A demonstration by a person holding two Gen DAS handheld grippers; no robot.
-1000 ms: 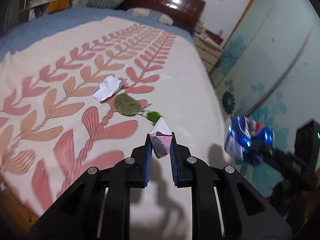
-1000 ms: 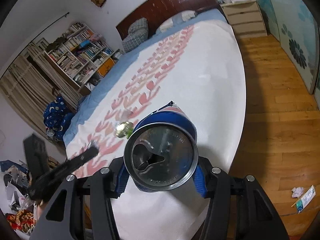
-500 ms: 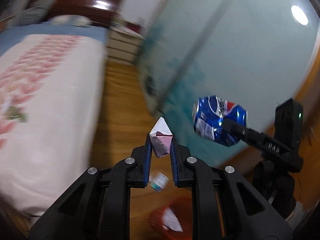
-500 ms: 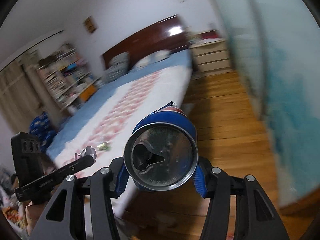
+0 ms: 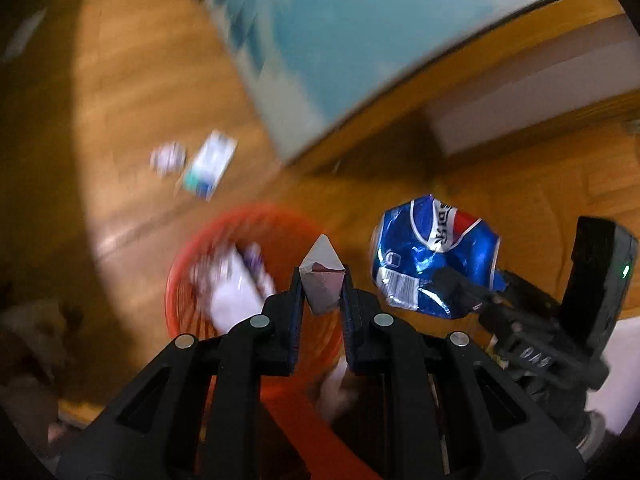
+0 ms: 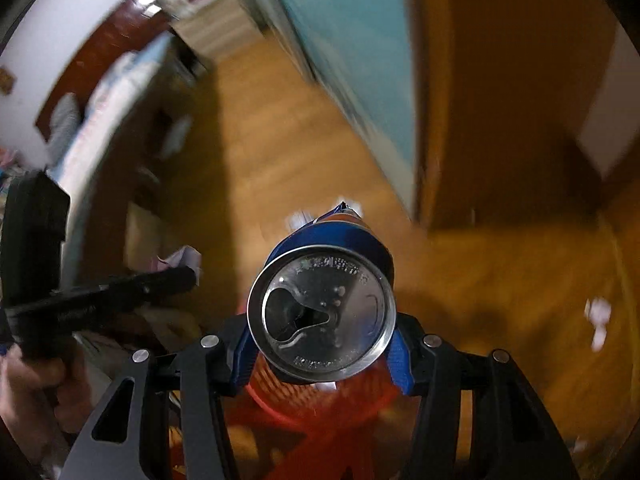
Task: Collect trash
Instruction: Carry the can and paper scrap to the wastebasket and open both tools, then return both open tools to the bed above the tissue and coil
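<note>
Gripping one can, one paper scrap, over perhaps one basket.

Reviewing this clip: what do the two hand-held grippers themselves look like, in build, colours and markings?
Both look alike. The left hand-held gripper and right hand-held gripper are black plastic frames with triangular cut-outs, round silver screw heads and blue ribbed pads. A black block with a green light sits on the right one. No cables or sleeves show.
</note>
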